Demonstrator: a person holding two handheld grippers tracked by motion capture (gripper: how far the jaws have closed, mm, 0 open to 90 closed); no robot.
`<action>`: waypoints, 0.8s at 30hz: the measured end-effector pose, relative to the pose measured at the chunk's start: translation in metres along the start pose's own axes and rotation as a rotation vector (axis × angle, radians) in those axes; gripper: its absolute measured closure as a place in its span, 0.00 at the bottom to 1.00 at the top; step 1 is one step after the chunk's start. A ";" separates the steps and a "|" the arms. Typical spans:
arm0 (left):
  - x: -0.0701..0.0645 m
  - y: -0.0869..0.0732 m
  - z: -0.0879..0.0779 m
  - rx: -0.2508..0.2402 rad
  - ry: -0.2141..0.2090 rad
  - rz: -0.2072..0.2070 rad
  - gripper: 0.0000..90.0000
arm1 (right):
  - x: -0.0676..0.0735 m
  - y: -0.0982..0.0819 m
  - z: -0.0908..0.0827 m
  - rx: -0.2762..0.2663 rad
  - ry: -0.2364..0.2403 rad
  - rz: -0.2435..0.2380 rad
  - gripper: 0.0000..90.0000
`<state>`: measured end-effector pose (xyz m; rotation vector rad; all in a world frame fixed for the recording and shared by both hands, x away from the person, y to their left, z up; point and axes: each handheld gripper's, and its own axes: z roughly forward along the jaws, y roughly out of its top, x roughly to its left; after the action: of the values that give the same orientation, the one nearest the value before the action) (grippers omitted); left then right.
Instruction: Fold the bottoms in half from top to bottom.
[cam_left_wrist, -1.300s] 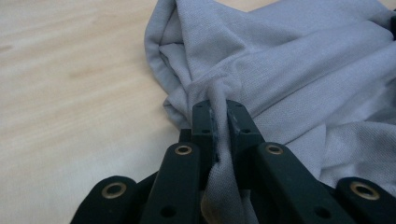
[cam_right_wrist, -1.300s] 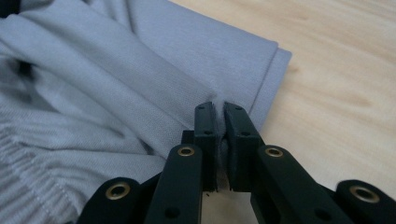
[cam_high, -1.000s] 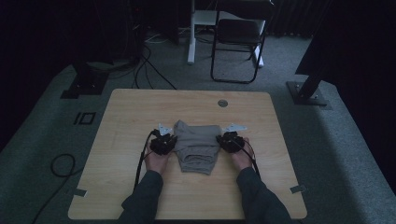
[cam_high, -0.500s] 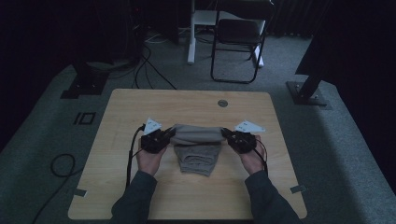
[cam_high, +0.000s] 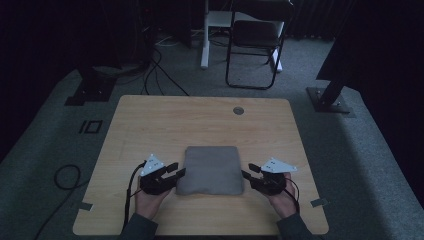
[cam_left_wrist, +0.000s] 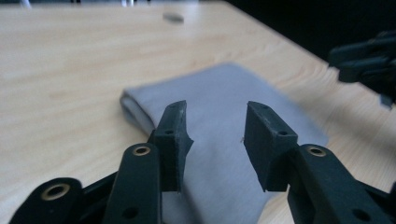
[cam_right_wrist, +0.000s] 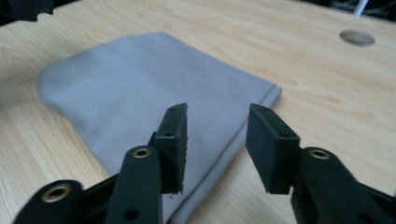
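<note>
Grey folded cloth (cam_high: 210, 170) is lying released between the left gripper (cam_high: 176, 172) and right gripper (cam_high: 247, 175), whose jaws have just been opening empty; smoothing probably follows.

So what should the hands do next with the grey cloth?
Probably draw both back a little. The grey cloth lies folded flat on the table, and the left gripper and right gripper, jaws just opened with nothing between them, sit at its sides.
</note>
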<state>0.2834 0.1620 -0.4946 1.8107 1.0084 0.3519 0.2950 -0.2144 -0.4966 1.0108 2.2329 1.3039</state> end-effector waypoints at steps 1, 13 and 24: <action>0.000 -0.002 0.005 0.013 -0.001 0.001 0.64 | 0.001 -0.001 0.001 0.007 -0.002 0.005 0.64; -0.009 -0.026 0.057 0.160 0.076 0.027 0.59 | 0.015 -0.011 0.057 0.149 0.001 -0.015 0.63; -0.005 -0.031 0.061 0.173 0.110 0.005 0.60 | 0.008 -0.008 0.086 0.202 -0.030 -0.007 0.65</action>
<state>0.3038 0.1248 -0.5486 1.9663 1.1412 0.3807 0.3397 -0.1592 -0.5468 1.0830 2.3797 1.0688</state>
